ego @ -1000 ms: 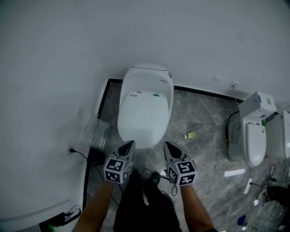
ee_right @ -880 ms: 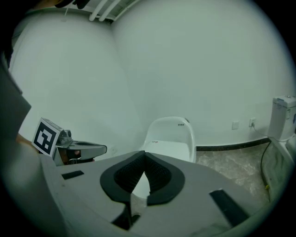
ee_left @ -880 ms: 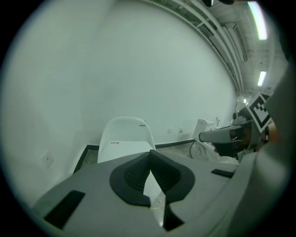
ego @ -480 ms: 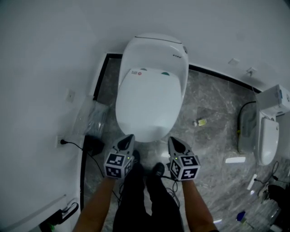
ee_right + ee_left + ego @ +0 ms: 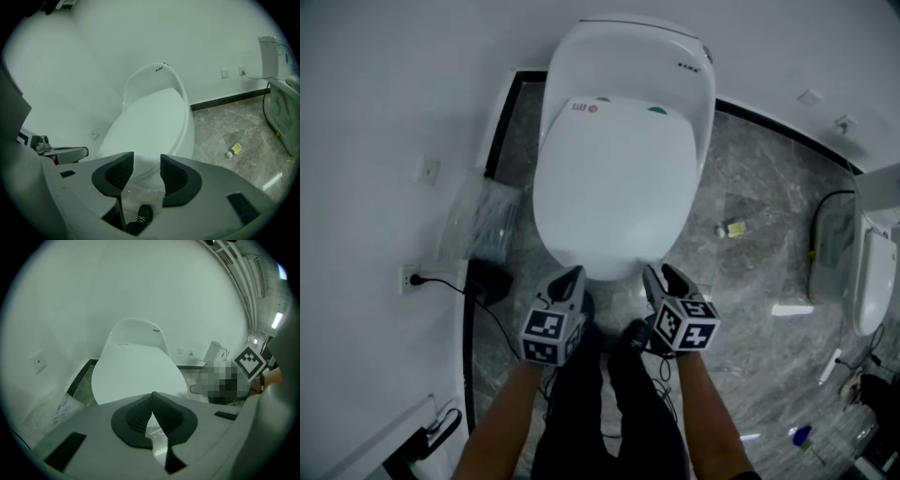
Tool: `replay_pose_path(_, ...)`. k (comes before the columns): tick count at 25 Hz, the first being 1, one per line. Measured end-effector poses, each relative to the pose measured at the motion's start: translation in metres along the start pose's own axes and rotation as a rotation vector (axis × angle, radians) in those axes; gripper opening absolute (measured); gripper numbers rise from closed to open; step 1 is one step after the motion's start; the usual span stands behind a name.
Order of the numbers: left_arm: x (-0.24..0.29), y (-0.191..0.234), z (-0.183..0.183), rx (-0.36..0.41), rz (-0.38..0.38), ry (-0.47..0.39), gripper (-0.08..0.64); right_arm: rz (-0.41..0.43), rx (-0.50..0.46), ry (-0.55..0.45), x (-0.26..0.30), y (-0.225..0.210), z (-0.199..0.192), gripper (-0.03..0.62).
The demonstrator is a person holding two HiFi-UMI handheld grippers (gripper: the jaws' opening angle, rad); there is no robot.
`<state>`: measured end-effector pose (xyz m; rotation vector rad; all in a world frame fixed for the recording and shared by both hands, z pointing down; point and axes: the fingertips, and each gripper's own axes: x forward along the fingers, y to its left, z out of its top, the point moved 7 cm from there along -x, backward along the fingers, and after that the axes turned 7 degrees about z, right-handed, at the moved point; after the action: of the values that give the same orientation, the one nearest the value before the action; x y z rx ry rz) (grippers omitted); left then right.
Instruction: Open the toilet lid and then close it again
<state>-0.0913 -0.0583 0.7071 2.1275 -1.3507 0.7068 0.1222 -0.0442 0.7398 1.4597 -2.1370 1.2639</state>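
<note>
The white toilet (image 5: 623, 66) is standing against the wall, its lid (image 5: 614, 187) lying shut over the bowl and hiding the inside. Just before its front rim, the left gripper (image 5: 571, 277) is hovering clenched and empty. The right gripper (image 5: 663, 275) has just been opening its jaws, with nothing between them.

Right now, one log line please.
lid closed | left tongs shut, empty | right tongs just opening, empty | neither touching lid
</note>
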Motion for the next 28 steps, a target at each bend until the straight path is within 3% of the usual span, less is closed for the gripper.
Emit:
replay_pose_path(4,0.005,0.000,-0.012,-0.015,0.001,0.016,0.008,0.003,0.066,-0.003,0.019,-0.007,-0.007,0.235)
replay_pose_path(10,0.004,0.001,-0.027,0.018,-0.008,0.057,0.008,-0.041,0.173,-0.005,0.027,-0.013,-0.007,0.234)
replay_pose_path(19,-0.001,0.002,-0.041,0.026,-0.021,0.107,0.008,-0.056,0.206,-0.006,0.023,-0.008,-0.003,0.232)
replay_pose_path(27,-0.002,-0.012,-0.058,0.022,-0.054,0.153,0.008,-0.041,0.253,-0.049,0.011,-0.004,0.007,0.172)
replay_pose_path(28,-0.001,-0.013,-0.059,0.020,-0.056,0.155,0.008,-0.022,0.222,-0.078,0.009,0.003,0.015,0.118)
